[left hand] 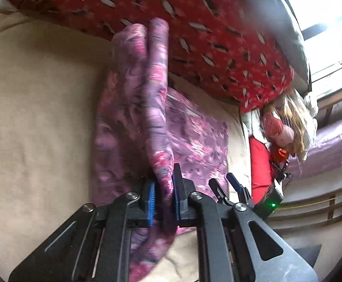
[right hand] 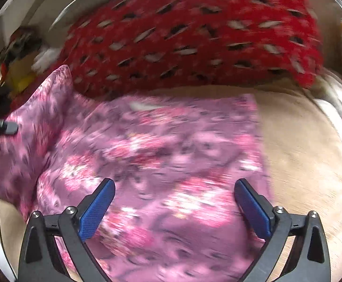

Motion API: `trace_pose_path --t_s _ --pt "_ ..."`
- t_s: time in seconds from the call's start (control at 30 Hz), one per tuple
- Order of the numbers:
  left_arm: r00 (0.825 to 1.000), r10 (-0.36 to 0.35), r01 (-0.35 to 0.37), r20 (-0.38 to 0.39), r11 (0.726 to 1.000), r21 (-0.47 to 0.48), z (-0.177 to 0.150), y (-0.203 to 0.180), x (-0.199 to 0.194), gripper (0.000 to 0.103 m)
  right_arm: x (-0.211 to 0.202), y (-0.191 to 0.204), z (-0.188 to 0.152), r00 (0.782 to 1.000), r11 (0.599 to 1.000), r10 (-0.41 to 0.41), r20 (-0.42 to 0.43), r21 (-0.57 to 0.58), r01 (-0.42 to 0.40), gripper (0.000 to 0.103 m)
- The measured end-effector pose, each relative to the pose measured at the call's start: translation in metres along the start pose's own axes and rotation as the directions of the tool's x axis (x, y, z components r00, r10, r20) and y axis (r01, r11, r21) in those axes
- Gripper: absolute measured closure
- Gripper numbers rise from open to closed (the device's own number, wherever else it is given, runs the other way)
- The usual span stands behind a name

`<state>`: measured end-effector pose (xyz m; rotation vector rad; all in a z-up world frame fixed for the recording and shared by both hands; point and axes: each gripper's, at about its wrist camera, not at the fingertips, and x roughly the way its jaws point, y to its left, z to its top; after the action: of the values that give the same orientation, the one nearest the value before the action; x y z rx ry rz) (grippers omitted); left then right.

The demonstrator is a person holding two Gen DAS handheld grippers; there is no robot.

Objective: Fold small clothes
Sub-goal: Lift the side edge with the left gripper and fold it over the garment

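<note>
Left wrist view: left gripper [left hand: 163, 196] clamped on pink floral cloth [left hand: 147, 108], lifted edge at frame centre, fold seemingly midway

Right wrist view: right gripper [right hand: 174, 208] spread wide, empty, above cloth lying mid-frame on beige bedsheet [right hand: 300, 150]

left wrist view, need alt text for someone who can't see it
The left gripper is shut on a raised fold of the pink flowered cloth, the rest of it lying on a beige sheet. A red patterned pillow lies behind, and the open right gripper shows at the right.
</note>
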<state>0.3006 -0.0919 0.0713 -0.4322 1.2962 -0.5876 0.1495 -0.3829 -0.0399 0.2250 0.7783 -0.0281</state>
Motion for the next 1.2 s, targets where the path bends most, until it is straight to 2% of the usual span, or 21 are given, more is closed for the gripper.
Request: trace_pose_path --t_s 0.1,0.17,0.27,0.33,0.43,0.53,0.73,0.8,0.83,0.9,0.93,0.97,1.0,1.1,1.2 --pt "0.999 -0.005 0.005 -0.038 1.000 0.002 -0.005 -0.021 0.026 0.099 -0.014 -0.022 -0.010 1.000 0.999 -0.022 0.001 0.042 0.021 0.001" --pt "0.998 0.044 -0.042 -0.054 0.999 0.030 -0.007 -0.031 0.045 0.099 -0.014 -0.032 -0.017 1.000 0.998 -0.027 -0.016 0.054 0.028 0.001" --pt "0.988 0.109 -0.109 -0.111 0.994 0.003 -0.012 -0.027 0.078 0.099 -0.002 -0.043 -0.034 0.997 0.995 -0.005 -0.082 0.103 0.013 0.000" --pt "0.979 0.144 -0.149 -0.142 0.989 -0.025 -0.013 -0.019 0.091 0.099 -0.002 -0.040 -0.039 0.998 0.996 -0.022 -0.051 0.084 0.027 0.000" --pt "0.974 0.166 -0.173 -0.152 0.984 -0.031 -0.011 -0.019 0.092 0.098 0.002 -0.031 -0.040 0.997 0.997 -0.054 -0.054 0.050 0.057 0.000" --pt "0.964 0.221 -0.220 -0.150 0.975 0.020 -0.013 -0.031 0.092 0.098 0.002 -0.033 -0.041 0.998 0.997 -0.037 -0.045 0.065 0.040 0.000" --pt "0.948 0.304 -0.295 -0.092 0.950 0.104 -0.025 -0.057 0.084 0.088 0.000 -0.038 -0.042 0.999 0.997 -0.018 -0.026 0.081 0.020 0.000" --pt "0.951 0.303 -0.292 -0.070 0.947 0.131 -0.023 -0.066 0.073 0.088 0.000 -0.038 -0.042 0.999 0.997 -0.019 -0.026 0.081 0.021 0.000" --pt "0.951 0.303 -0.293 -0.056 0.946 0.137 -0.021 -0.070 0.068 0.085 0.000 -0.038 -0.042 1.000 0.996 -0.018 -0.026 0.082 0.020 0.000" --pt "0.944 0.330 -0.324 -0.018 0.936 0.139 -0.013 -0.075 0.055 0.056 0.000 -0.038 -0.042 1.000 0.996 -0.018 -0.026 0.081 0.020 0.000" --pt "0.938 0.348 -0.345 0.005 0.929 0.133 -0.008 -0.075 0.049 0.030 0.000 -0.038 -0.042 0.999 0.997 -0.019 -0.026 0.080 0.021 0.000" --pt "0.933 0.361 -0.360 0.017 0.924 0.127 -0.004 -0.076 0.048 0.025 0.000 -0.038 -0.042 0.999 0.997 -0.020 -0.026 0.080 0.022 0.000" --pt "0.924 0.381 -0.380 0.018 0.917 0.121 0.000 -0.075 0.049 0.025 0.000 -0.038 -0.042 0.999 0.997 -0.022 -0.026 0.079 0.024 0.000" --pt "0.919 0.389 -0.381 -0.071 0.919 0.100 0.009 -0.071 0.069 0.025 -0.001 -0.039 -0.043 0.999 0.997 -0.021 -0.024 0.080 0.023 0.000" --pt "0.886 0.446 -0.434 -0.123 0.894 0.117 0.009 -0.076 0.092 0.025 -0.001 -0.038 -0.043 1.000 0.997 -0.019 -0.025 0.081 0.021 0.000"
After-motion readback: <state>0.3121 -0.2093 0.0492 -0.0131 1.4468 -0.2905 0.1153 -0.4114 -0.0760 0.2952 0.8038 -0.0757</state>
